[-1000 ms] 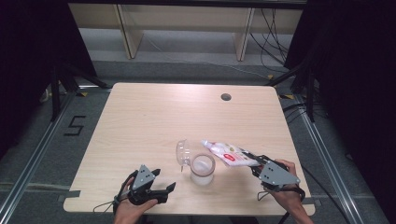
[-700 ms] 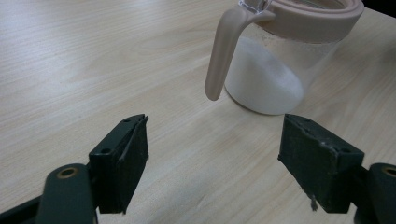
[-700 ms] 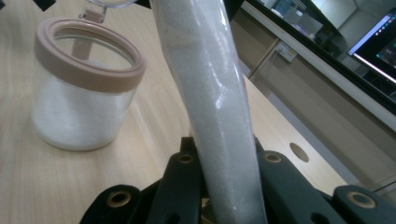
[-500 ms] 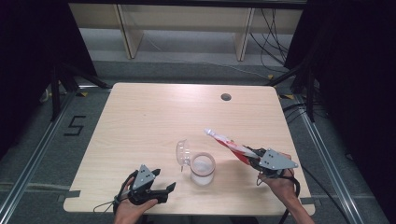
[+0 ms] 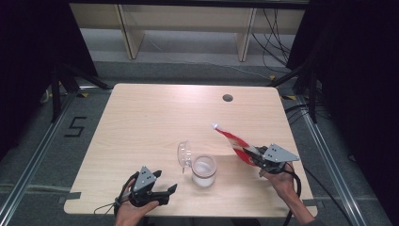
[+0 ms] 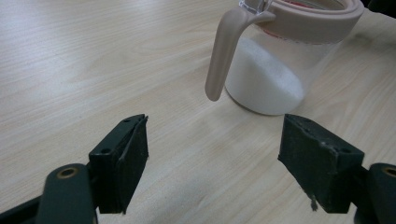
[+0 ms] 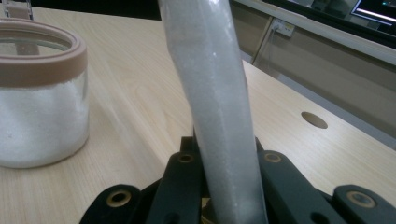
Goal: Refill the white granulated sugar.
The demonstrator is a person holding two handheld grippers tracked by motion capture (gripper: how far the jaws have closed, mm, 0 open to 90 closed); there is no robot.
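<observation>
A glass jar [image 5: 203, 172] with a pinkish rim stands near the table's front, part full of white granules, and its hinged lid [image 5: 184, 153] is swung open to the left. My right gripper [image 5: 251, 157] is shut on a red and white bag [image 5: 233, 140], which slants up and left, apart from the jar. In the right gripper view the bag [image 7: 215, 93] rises between my jaws, with the jar [image 7: 39, 107] at the left. My left gripper [image 5: 165, 181] rests open at the front left. In the left gripper view the jar [image 6: 280, 70] stands beyond my gripper [image 6: 215, 163].
The light wooden table [image 5: 155, 117] has a round cable hole [image 5: 227, 98] near its far edge. Shelving and cables lie on the floor behind the table, and dark stands flank both sides. A floor mark "5" sits at the left.
My right gripper has drawn the bag away from above the jar, to the right and slightly down, and the bag's tip now points up and left. The left gripper has stayed put.
</observation>
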